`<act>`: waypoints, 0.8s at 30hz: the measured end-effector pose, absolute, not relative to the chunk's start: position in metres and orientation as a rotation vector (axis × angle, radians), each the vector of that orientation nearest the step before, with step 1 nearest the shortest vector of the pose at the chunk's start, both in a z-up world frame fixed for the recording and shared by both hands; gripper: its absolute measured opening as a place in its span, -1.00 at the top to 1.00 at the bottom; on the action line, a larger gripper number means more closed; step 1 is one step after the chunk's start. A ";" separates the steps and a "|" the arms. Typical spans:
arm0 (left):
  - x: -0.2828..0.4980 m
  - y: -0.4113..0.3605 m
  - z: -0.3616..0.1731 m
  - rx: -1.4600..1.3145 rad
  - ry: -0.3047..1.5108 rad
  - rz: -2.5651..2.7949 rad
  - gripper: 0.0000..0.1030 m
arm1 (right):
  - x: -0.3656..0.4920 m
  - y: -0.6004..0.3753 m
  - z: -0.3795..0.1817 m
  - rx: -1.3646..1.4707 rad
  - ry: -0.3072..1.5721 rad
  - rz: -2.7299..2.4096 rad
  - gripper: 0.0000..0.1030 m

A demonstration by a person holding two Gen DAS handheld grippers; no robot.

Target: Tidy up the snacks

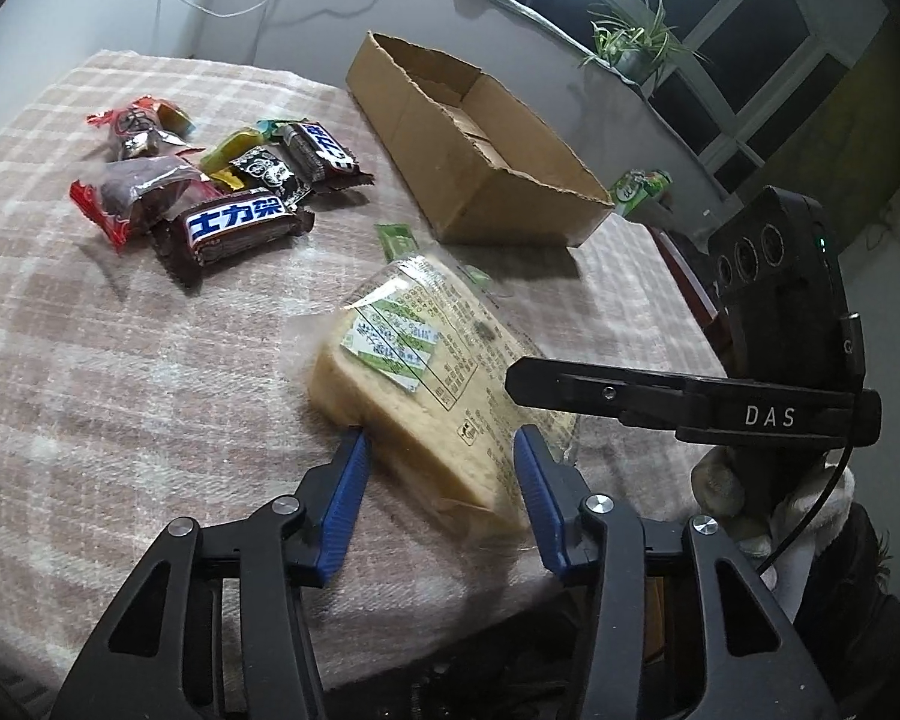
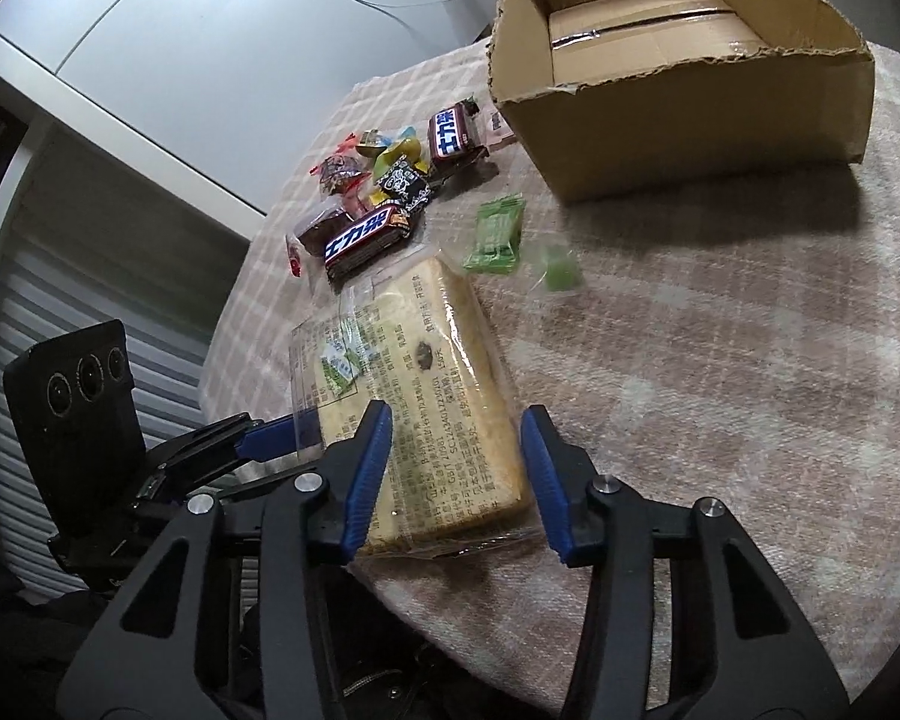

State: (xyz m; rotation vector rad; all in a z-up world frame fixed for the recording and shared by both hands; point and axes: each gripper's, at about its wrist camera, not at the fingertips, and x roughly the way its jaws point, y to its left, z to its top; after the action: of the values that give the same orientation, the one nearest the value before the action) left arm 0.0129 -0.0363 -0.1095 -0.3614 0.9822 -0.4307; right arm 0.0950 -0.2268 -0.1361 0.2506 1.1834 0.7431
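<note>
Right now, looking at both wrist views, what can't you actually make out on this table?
- Whether either tongs grip the bread pack: left tongs and right tongs straddle it, contact unclear in both views.
- Bread label text: too small.
- Cardboard box interior: near wall hides part of the floor in the left view, top edge crops it in the right.
- Pale green item: blurred, right view.
- Snack pile: lower wrappers covered by upper ones.

**Both grippers spread wide**

The left gripper [image 1: 441, 486] points forward with its blue-padded jaws parted. The right gripper [image 2: 456, 468] does likewise, jaws apart; a light-gloved hand [image 1: 750, 498] holds its handle, low at the side.
</note>
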 end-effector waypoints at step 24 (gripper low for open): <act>0.055 -0.040 -0.053 -0.263 0.816 -0.430 0.11 | 0.116 -0.221 -0.080 0.223 1.066 0.768 0.18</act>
State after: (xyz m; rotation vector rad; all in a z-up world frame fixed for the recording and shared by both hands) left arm 0.0545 -0.0400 -0.0535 -0.2635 0.8162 -0.4296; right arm 0.1162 -0.2205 -0.0804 0.2227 1.0664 0.7681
